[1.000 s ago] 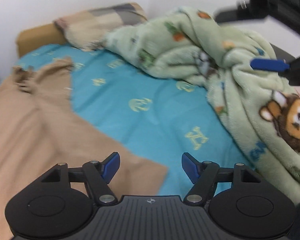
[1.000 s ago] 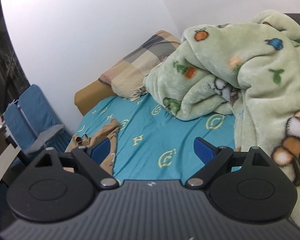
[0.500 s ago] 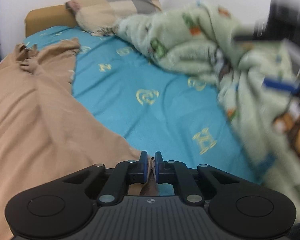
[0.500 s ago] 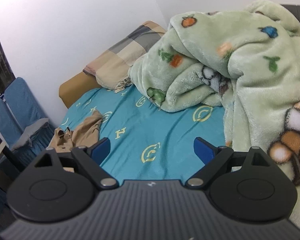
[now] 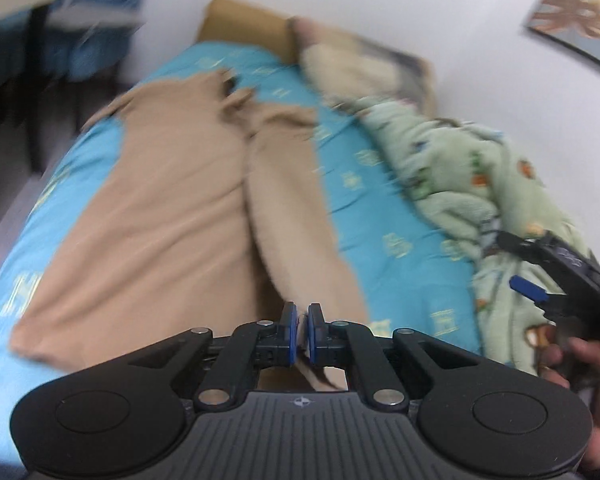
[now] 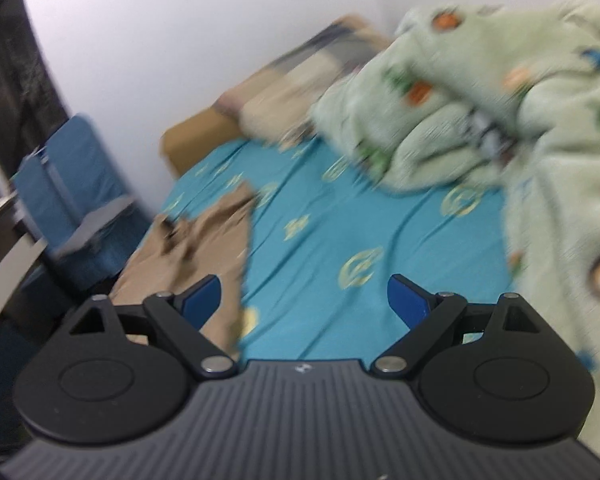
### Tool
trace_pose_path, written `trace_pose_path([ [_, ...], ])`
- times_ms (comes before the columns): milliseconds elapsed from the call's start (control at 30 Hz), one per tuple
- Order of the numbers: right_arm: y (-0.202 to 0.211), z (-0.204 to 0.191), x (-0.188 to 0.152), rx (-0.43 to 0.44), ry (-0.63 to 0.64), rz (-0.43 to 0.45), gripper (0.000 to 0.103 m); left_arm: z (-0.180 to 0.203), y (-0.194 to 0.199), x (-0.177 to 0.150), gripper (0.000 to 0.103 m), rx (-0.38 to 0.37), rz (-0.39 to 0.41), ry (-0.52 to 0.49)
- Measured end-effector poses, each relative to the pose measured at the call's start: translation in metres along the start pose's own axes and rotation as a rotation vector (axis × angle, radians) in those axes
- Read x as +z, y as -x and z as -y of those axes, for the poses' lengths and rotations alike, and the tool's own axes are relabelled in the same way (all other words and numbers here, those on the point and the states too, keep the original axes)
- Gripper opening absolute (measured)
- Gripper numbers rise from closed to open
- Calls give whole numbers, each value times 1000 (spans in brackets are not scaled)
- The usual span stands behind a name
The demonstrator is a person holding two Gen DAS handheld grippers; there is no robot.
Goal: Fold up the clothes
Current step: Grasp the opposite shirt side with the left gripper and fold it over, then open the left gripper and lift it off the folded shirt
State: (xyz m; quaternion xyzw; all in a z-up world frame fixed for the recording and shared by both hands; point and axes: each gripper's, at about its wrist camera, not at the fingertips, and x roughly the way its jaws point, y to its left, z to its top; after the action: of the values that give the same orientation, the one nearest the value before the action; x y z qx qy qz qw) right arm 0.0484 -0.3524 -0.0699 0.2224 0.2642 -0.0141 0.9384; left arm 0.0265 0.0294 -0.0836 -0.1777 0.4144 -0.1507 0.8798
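Blue-padded fingers (image 5: 290, 330) of my left gripper (image 5: 299, 332) are pressed together on a fold of the tan garment (image 5: 172, 216), pinching its near edge so that a ridge of cloth rises from the pads and runs away up the bed. Beyond that ridge the garment lies spread along the left half of the teal bedsheet (image 5: 380, 216), which is printed with pale yellow emblems, and the garment's far end is bunched near the head of the bed. To the right of the garment a bare strip of sheet separates it from a heaped pale green fleece blanket (image 5: 472, 184) with cartoon animals. A beige checked pillow (image 5: 364, 60) sits against the white wall at the head. My right gripper (image 6: 304, 300) has its two blue fingers spread wide apart with nothing between them — it hovers over the bare teal sheet, with the garment's edge just beside its left finger and the green blanket to its right. From the left camera that same gripper shows at the far right edge, held in my right hand (image 5: 580, 384) over the blanket. Both views are smeared by motion blur, so fine detail of the cloth is lost — a blue padded chair (image 6: 72, 200) stands off the left side of the bed
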Motion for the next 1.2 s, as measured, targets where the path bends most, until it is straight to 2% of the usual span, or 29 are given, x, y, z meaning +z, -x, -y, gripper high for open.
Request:
trace_pose_path([
  [100, -8, -12, -13, 50, 12, -84, 91, -27, -4, -2, 6, 25, -35, 66],
  [200, -15, -25, -24, 67, 39, -141, 91, -45, -11, -3, 17, 34, -50, 116],
  [233, -15, -30, -26, 65, 59, -144, 91, -46, -13, -2, 25, 36, -49, 115],
  [267, -15, -35, -28, 65, 78, -143, 91, -44, -14, -1, 35, 42, -42, 96],
  [400, -8, -47, -28, 86, 119, -92, 91, -32, -18, 7, 57, 67, -15, 20],
  [467, -3, -51, -27, 105, 132, -50, 91, -20, -17, 15, 76, 93, 15, -45],
  [600, -2, -51, -25, 128, 115, -4, 91, 15, -14, 38, 88, 95, 101, -240],
  [667, -5, -49, -24, 131, 96, 6, 91, 17, -17, 44, 103, 95, 115, -277],
  [800, -14, -46, -26, 136, 67, 2, 90, 8, -25, 54, 103, 100, 125, -302],
  [833, -18, -46, -26, 137, 65, -5, 79, 6, -27, 57, 103, 102, 128, -308],
  [867, -22, -46, -26, 137, 63, -11, 74, 4, -29, 59, 103, 103, 130, -314],
  [1000, -53, -58, -18, 164, 68, -58, 73, -4, -36, 69, 103, 108, 140, -339],
  [1133, -113, -91, -3, 221, 92, -109, 73, -14, -43, 79, 103, 113, 148, -358],
  [1200, -157, -114, 3, 272, 145, -132, 73, -30, -39, 81, 103, 101, 163, -346],
])
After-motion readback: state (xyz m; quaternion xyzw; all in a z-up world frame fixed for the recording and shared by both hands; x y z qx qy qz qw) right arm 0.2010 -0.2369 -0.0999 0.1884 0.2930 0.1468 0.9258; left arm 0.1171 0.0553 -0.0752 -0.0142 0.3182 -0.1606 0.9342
